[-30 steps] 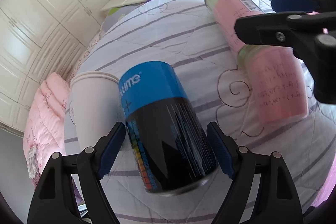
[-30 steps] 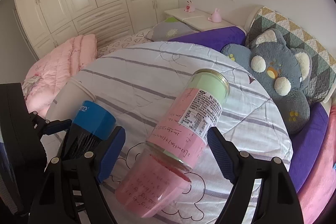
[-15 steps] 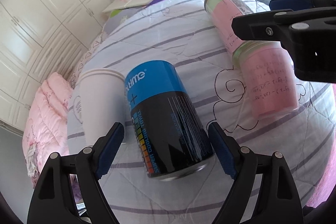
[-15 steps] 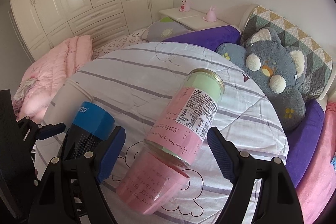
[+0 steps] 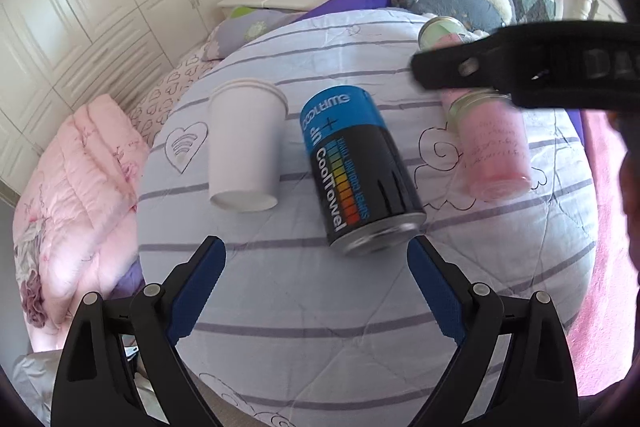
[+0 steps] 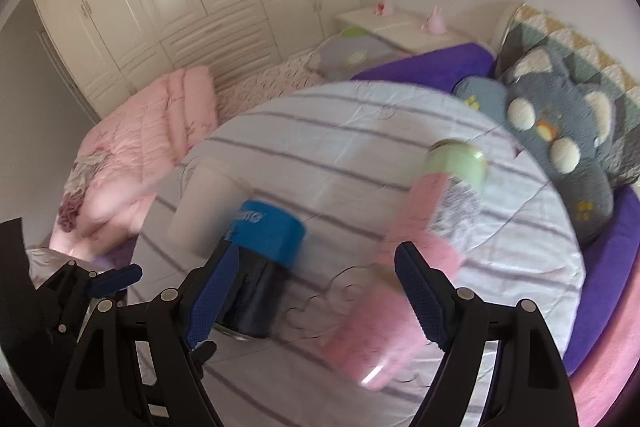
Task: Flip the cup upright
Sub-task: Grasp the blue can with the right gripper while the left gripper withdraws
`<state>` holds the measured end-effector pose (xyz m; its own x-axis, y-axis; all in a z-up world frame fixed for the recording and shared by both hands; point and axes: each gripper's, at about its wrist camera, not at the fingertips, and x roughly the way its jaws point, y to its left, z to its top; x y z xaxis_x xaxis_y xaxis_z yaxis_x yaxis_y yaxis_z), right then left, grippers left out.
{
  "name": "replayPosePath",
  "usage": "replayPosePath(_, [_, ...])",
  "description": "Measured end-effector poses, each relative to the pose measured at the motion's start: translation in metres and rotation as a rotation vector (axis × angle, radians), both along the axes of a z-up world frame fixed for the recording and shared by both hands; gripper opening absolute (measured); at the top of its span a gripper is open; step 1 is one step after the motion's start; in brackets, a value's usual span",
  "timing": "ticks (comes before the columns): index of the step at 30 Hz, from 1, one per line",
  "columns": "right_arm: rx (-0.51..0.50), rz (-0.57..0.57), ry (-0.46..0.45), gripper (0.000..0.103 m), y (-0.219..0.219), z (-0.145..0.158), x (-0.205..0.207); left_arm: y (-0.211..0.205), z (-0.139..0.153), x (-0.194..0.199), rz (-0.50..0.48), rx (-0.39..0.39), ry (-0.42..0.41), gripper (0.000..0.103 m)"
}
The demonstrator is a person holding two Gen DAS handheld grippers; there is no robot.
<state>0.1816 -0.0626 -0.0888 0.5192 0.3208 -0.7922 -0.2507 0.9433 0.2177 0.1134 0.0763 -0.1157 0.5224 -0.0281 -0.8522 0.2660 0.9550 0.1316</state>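
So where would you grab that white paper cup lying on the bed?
Grip the white paper cup across its side wall near the middle, coming from above. It lies on its side on the quilt, base toward the open left gripper, with the can close on its right.

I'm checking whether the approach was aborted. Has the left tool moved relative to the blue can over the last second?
Yes. The left tool has backed away: its open jaws straddled the blue can before, and the can now lies wholly beyond its fingertips.
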Motion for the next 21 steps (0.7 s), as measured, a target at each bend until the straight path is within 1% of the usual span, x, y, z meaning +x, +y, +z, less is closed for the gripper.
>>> replayPosePath(2, [0.021, 0.005, 0.062, 0.081, 0.012, -0.01, 0.007, 0.003, 0.0, -0.001, -0.001, -0.016, 0.0, 0.094])
replayPosePath(5, [0.09, 0.0, 0.135, 0.081, 0.019, -0.022, 0.016, 0.005, -0.002, 0.0, -0.005, -0.017, -0.004, 0.094])
replayPosePath(7, [0.115, -0.005, 0.171, 0.081, 0.024, -0.028, 0.023, 0.008, -0.003, 0.003, -0.008, -0.027, -0.002, 0.094])
replayPosePath(10, [0.132, -0.005, 0.222, 0.081, 0.032, -0.04, 0.033, 0.011, -0.005, 0.007, -0.013, -0.058, 0.006, 0.094])
replayPosePath(13, [0.149, 0.003, 0.279, 0.081, 0.042, -0.055, 0.042, 0.011, -0.008, 0.012, -0.024, -0.064, 0.006, 0.094])
replayPosePath(15, [0.145, 0.013, 0.297, 0.081, 0.047, -0.062, 0.047, 0.011, -0.011, 0.015, -0.028, -0.073, 0.013, 0.094])
replayPosePath(18, [0.151, 0.032, 0.314, 0.081, 0.053, -0.067, 0.052, 0.012, -0.014, 0.018, -0.037, -0.109, 0.02, 0.095])
replayPosePath(21, [0.138, 0.044, 0.329, 0.081, 0.058, -0.074, 0.057, 0.013, -0.016, 0.02, -0.044, -0.1, 0.026, 0.095])
